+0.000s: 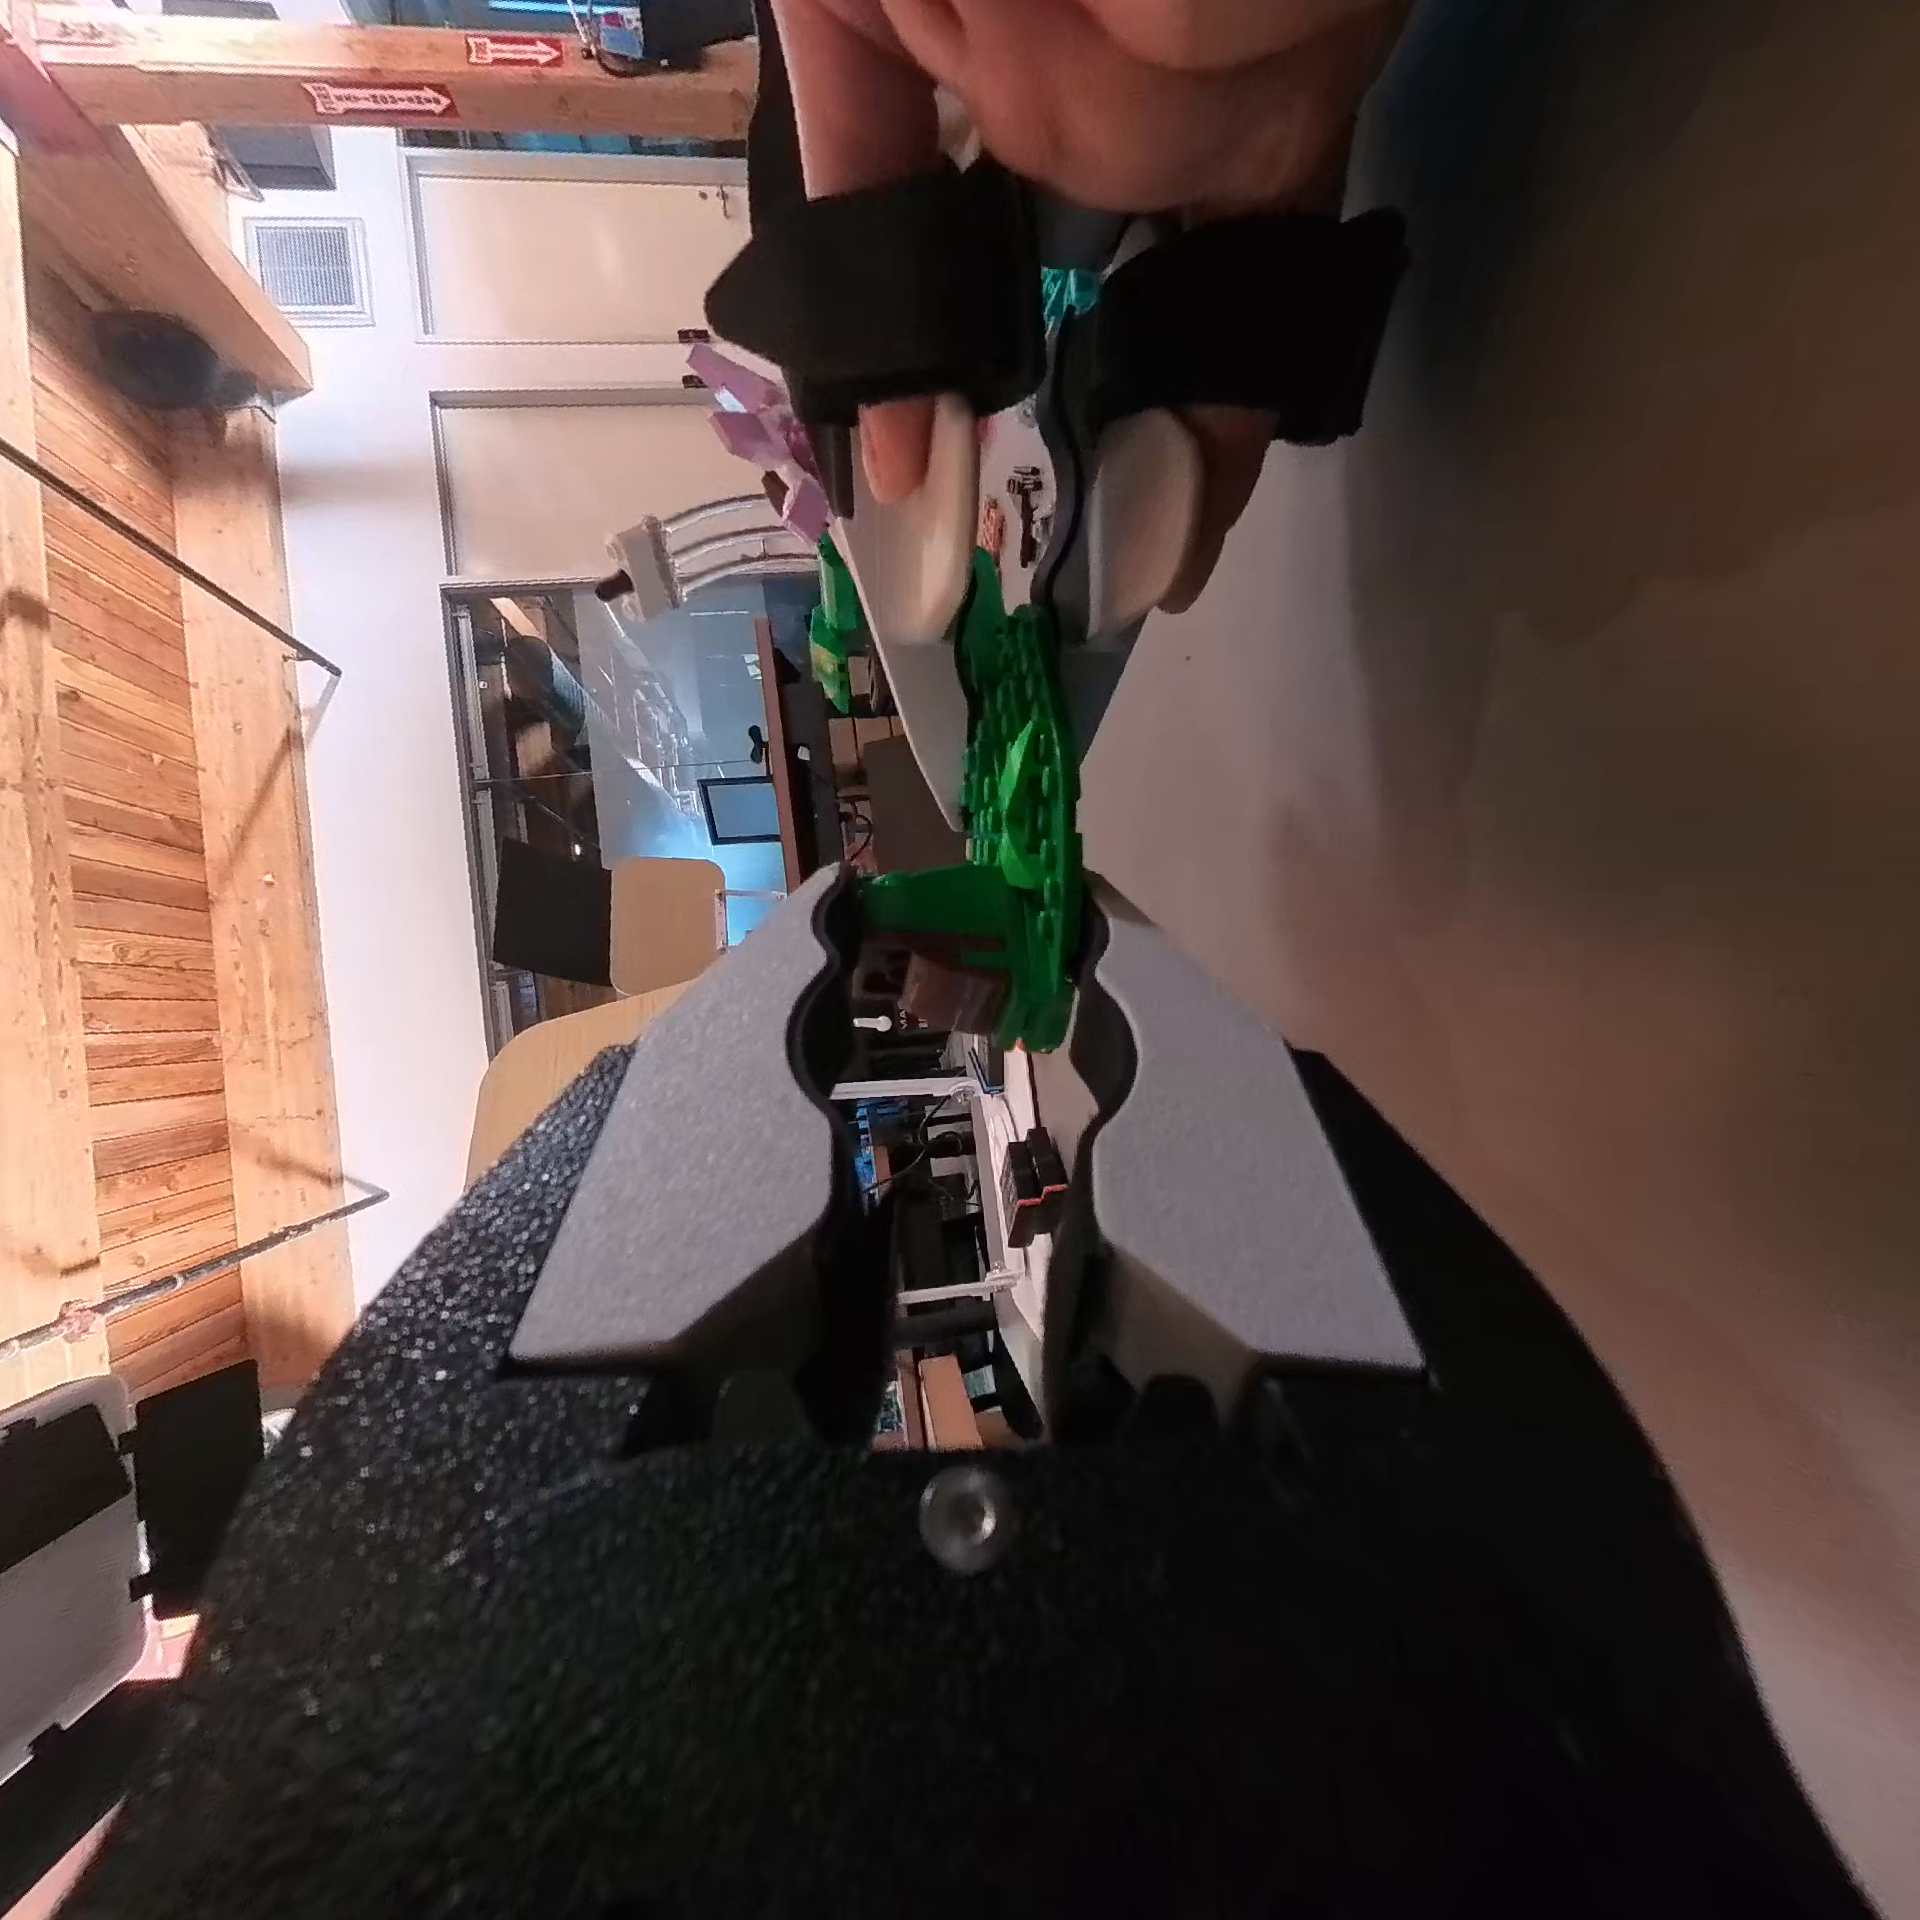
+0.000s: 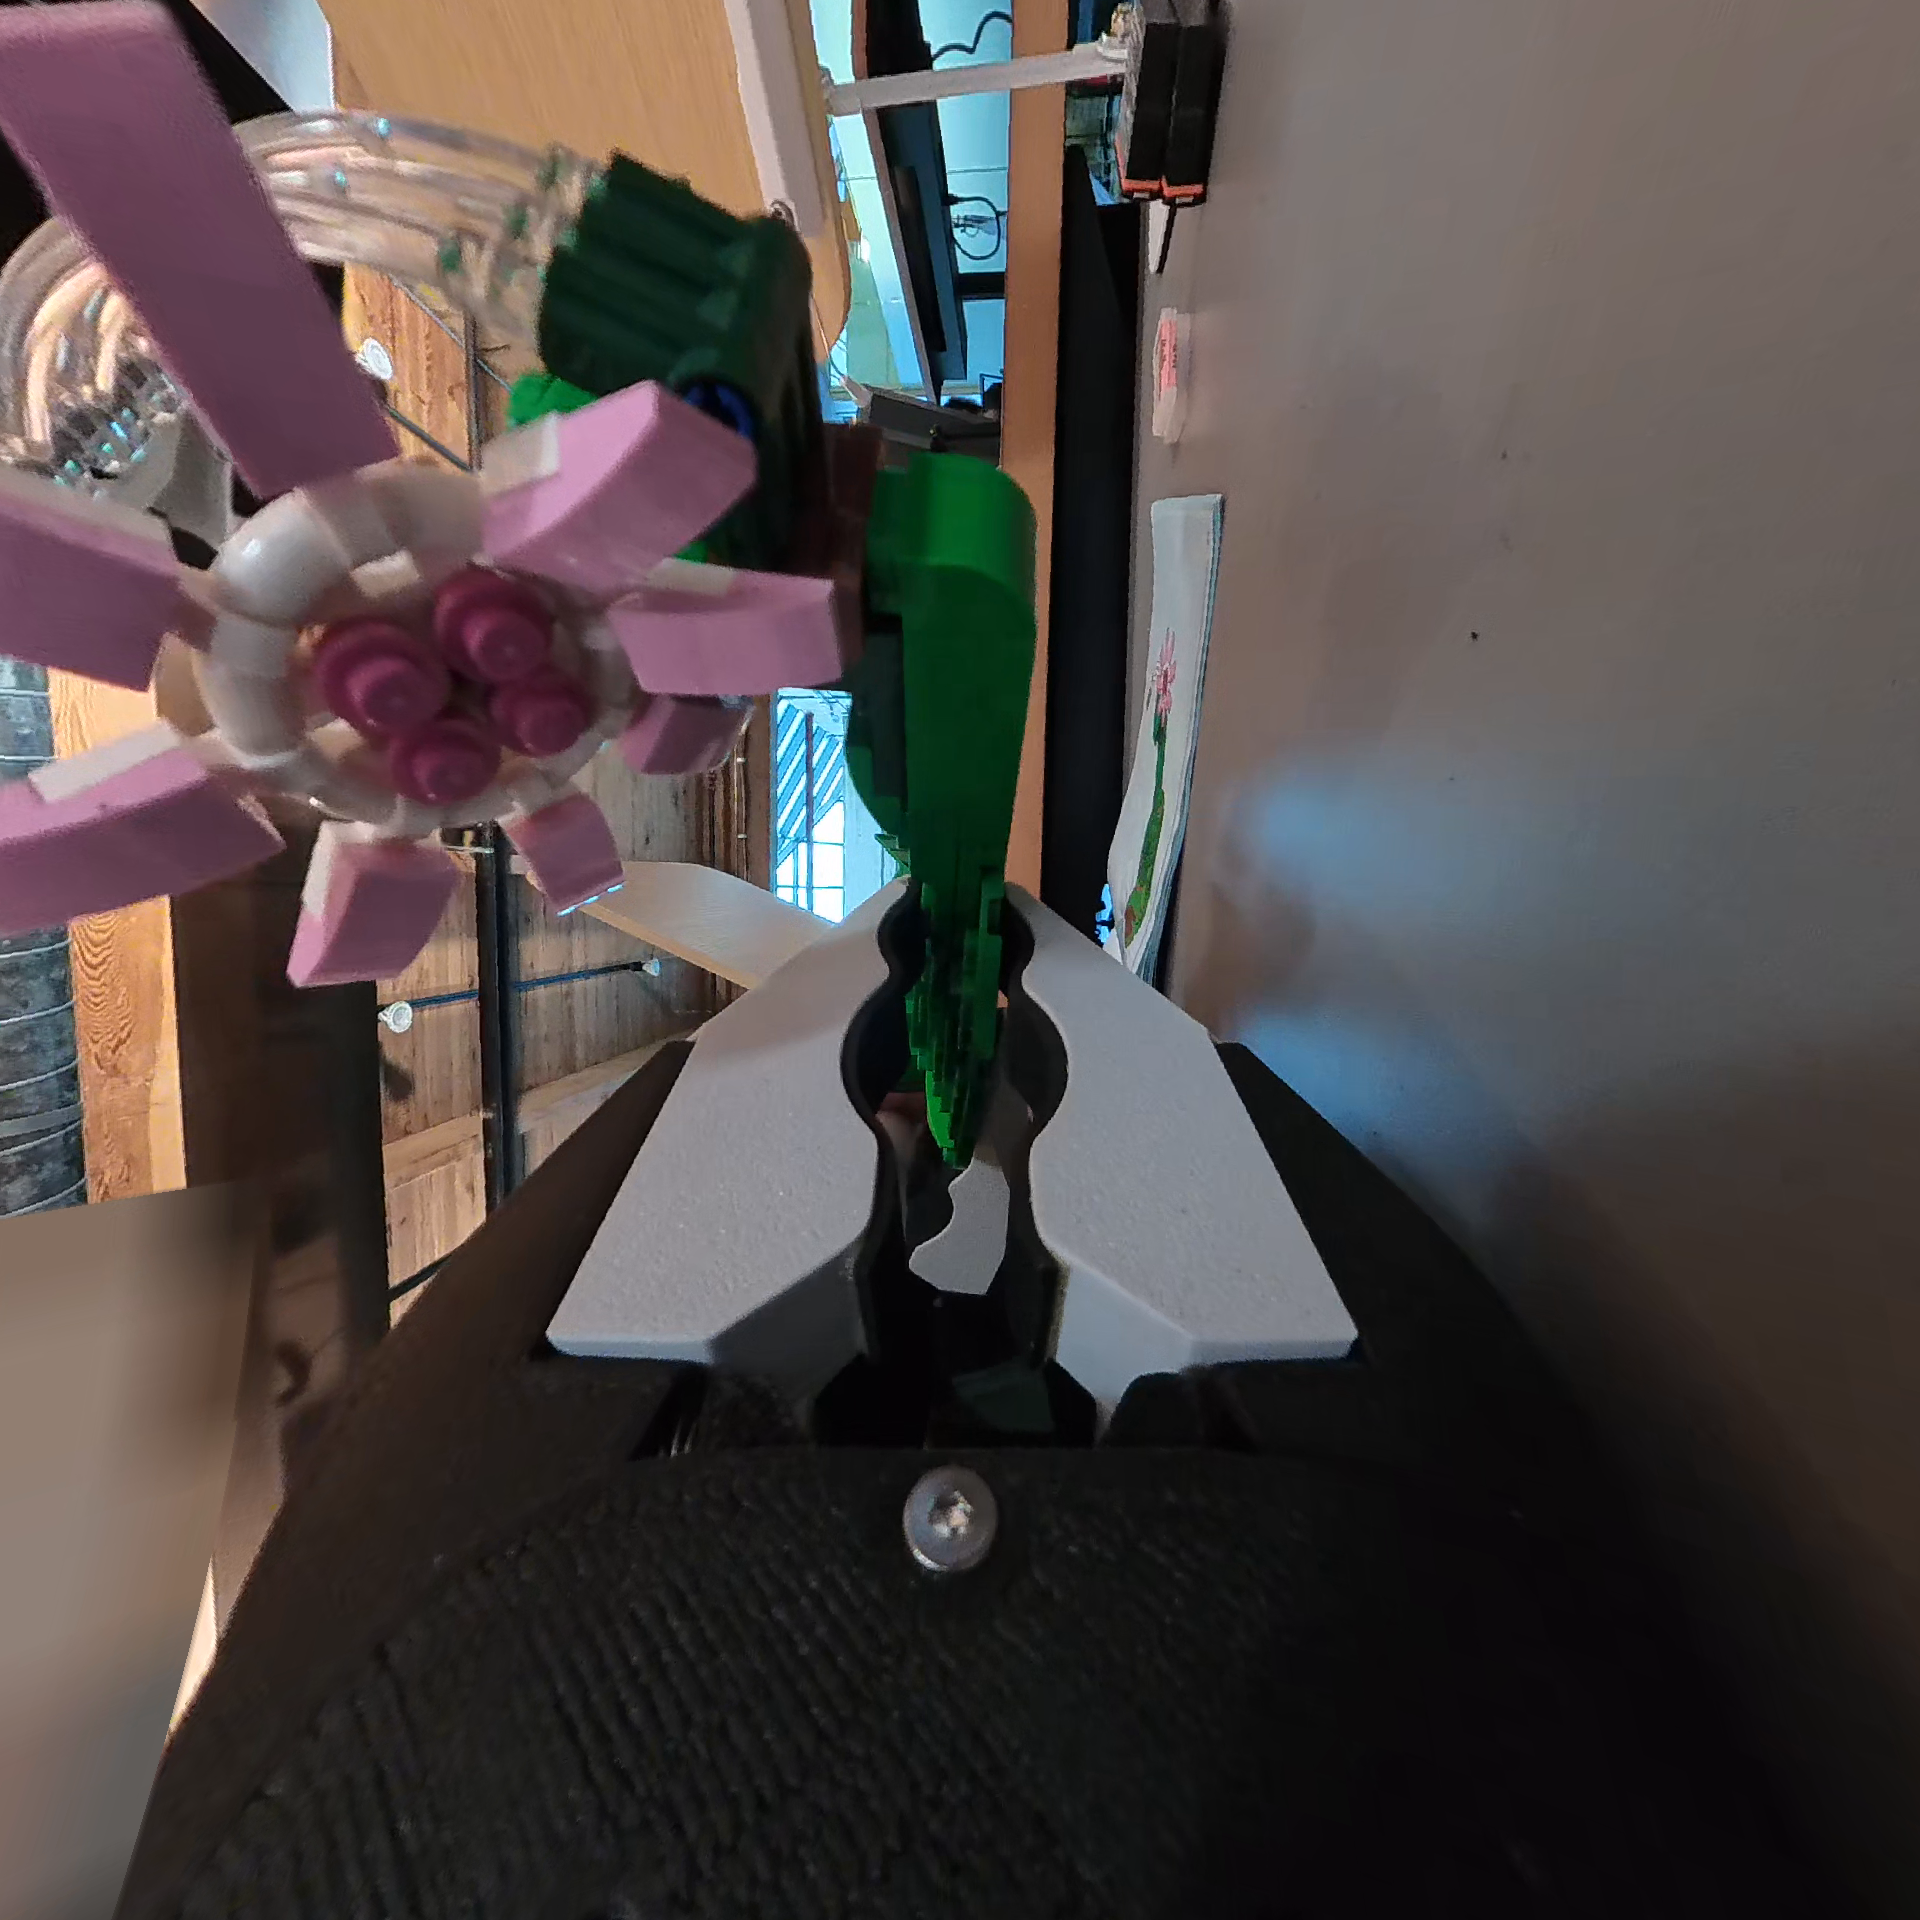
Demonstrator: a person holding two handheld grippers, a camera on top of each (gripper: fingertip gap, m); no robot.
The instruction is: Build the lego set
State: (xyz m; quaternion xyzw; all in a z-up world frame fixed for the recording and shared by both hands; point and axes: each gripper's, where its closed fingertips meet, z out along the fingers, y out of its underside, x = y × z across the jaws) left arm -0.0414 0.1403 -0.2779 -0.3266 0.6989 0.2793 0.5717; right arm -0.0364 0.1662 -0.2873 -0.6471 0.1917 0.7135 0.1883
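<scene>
Pinching the flat green studded Lego base plate (image 1: 1023,790) edge-on just beside the pale tabletop (image 1: 1507,831), the left gripper (image 1: 966,914) clamps its near end and brown bricks; the right gripper (image 2: 951,935) clamps its opposite edge. Pink-petalled Lego flower (image 2: 416,665) with magenta studs and clear curved arches (image 2: 416,177) projects into open room, away from the table.

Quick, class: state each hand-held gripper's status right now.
Left hand-held gripper: closed on the green plate.
Right hand-held gripper: closed on the same green plate.
</scene>
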